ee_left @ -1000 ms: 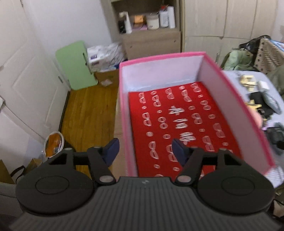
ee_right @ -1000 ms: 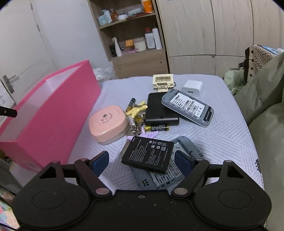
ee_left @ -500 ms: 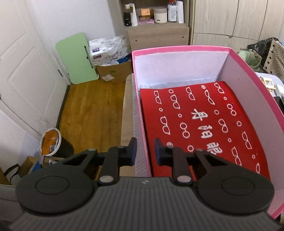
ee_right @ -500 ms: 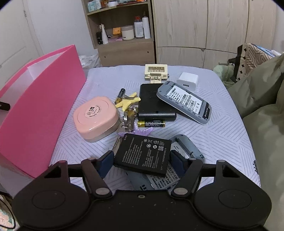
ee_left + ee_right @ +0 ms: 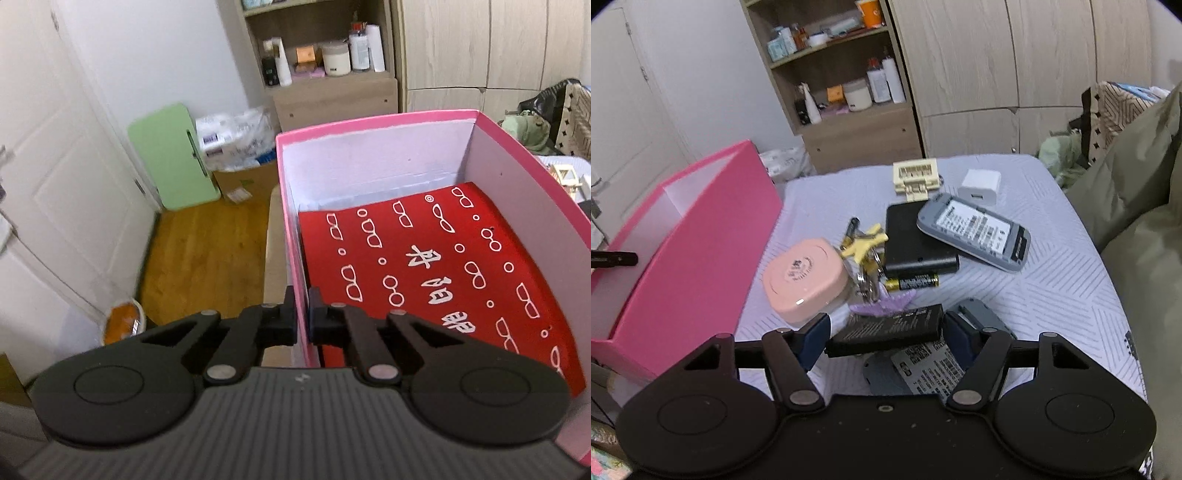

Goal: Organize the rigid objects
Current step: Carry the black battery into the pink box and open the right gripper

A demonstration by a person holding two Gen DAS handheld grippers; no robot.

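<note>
Box [image 5: 701, 236] is parked at the bed's [image 5: 1052, 280] 9 o'clock edge, with a printed sheet [image 5: 436, 273] laid flat inside. The clutter is piled mid-bed: round case [image 5: 805, 280] at 9 o'clock, charger [image 5: 979, 184] at 12, flat battery [image 5: 886, 332] at 6, stacked on a phone shell [image 5: 923, 365].

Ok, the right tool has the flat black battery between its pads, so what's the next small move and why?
Probably lift the flat black battery straight up and carry it toward the pink box. The right tool has its pads on the battery's ends, above the grey phone shell, while the left tool clamps the box wall, steadying it.
</note>
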